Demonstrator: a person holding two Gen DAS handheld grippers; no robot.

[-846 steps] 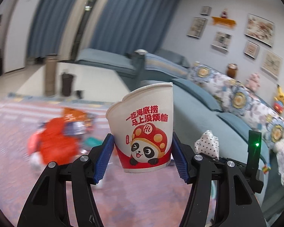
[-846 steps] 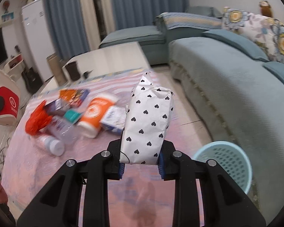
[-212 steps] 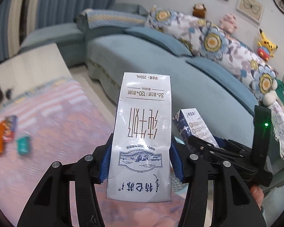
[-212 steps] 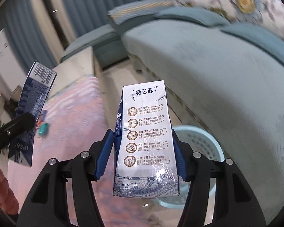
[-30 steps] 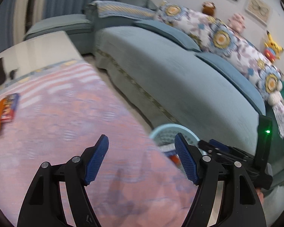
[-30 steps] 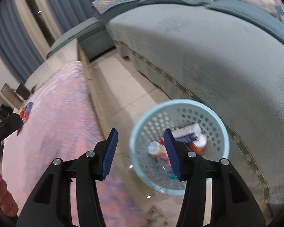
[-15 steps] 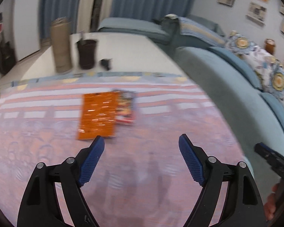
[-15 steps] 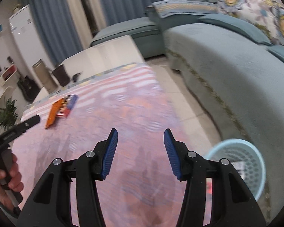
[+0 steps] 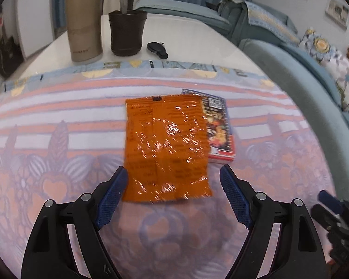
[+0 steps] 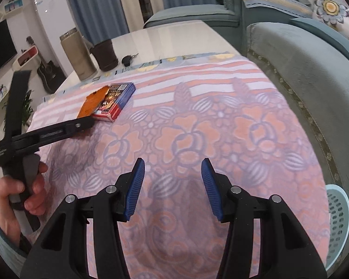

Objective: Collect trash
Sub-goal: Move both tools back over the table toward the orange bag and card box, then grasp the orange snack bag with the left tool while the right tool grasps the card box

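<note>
Blue-padded left tongs hang wide apart over the orange wrapper, lined up to straddle it. Beyond, it overlaps a red-and-blue box on the patterned surface. Right tongs gape empty; the basket waits beside the sofa.

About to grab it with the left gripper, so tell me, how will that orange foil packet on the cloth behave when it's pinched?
The orange packet lies flat and crinkled, so it is probably empty, light and floppy. Its glossy film may slip between the pads. It overlaps the small box, so dragging it could nudge that box.
</note>
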